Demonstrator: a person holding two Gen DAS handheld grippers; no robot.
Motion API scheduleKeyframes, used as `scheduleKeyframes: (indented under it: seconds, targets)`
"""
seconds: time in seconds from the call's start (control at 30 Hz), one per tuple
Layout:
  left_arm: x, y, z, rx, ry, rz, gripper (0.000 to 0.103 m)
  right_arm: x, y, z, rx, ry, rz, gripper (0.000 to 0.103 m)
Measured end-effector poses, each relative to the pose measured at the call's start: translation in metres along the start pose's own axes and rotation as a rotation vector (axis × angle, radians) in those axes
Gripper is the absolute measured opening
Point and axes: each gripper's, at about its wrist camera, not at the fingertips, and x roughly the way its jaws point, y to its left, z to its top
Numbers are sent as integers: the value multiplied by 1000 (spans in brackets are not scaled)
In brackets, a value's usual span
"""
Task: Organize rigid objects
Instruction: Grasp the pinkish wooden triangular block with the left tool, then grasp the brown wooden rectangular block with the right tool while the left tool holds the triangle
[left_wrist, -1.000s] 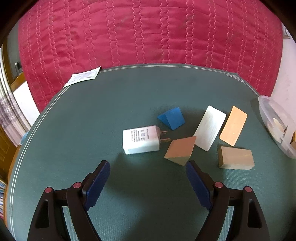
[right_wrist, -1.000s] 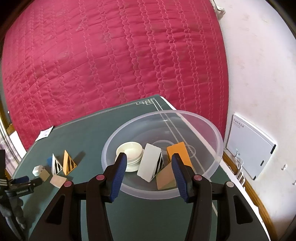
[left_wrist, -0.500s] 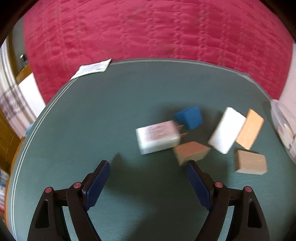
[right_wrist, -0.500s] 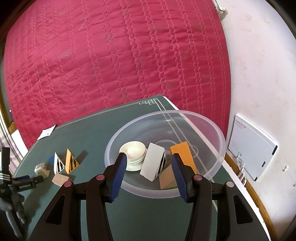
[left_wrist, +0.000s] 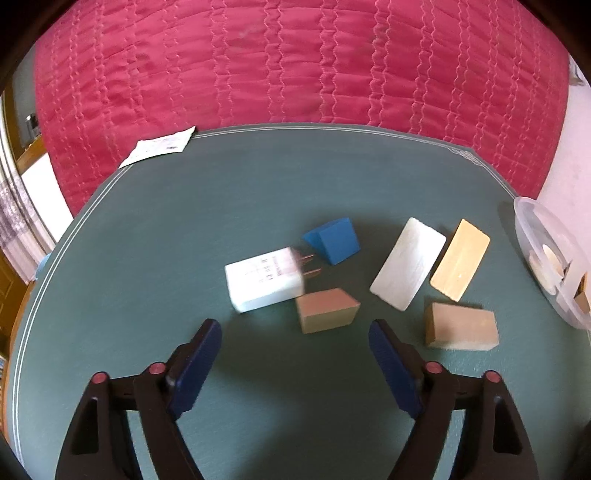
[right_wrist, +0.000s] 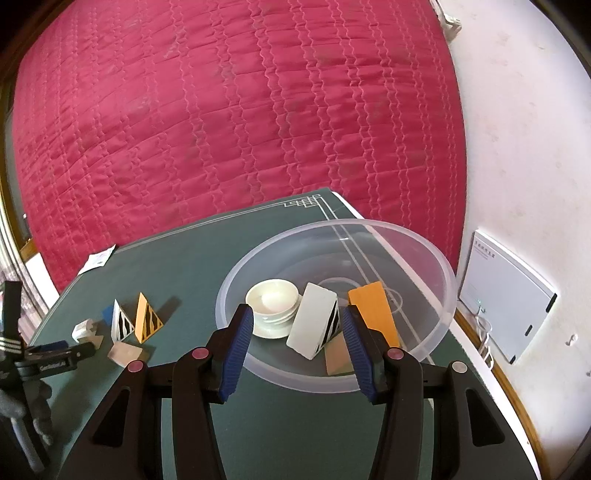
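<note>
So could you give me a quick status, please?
Left gripper open, empty, over tan block. Right gripper open at bowl. Charger touches block.

A translucent glossy plastic bowl (right_wrist: 439, 291) sits on the matt green cloth counter (right_wrist: 184, 266), before a quilted crimson cloth backdrop (right_wrist: 221, 110).

On the green worktop (left_wrist: 229, 206) lie five wedge blocks: one blue (left_wrist: 334, 240), one white (left_wrist: 408, 272), one yellow (left_wrist: 460, 264), two tan (left_wrist: 327, 311) (left_wrist: 460, 326). One white plug-in charger (left_wrist: 264, 279). One paper slip (left_wrist: 159, 149). One clear plastic bowl (right_wrist: 417, 251) holds three blocks and one white ceramic dish (right_wrist: 272, 300).
</note>
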Motion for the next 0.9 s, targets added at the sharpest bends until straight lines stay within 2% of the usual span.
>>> scheduleKeyframes:
  seconds: [0.1,0.3,0.4,0.43,0.5,0.8,0.9]
  targets:
    - [9,-3,3,-5,23,-11,70,0,1,0,-3,1,3,52]
    - [12,-5,8,-19,12,-40,63,0,3,-1,-13,6,8,52]
    - [13,-7,8,-16,1,-38,49,1,4,-2,-19,9,11,52]
    - [12,-7,8,-15,-2,-42,41,2,4,-1,-21,10,12,52]
    - [12,-6,8,-12,-5,-59,34,2,6,-2,-27,13,13,52]
    - [-2,-4,-6,-7,4,-103,34,2,16,-3,-75,16,-11,52]
    - [-12,0,-13,-4,-1,-108,34,3,26,-8,-90,59,23,52]
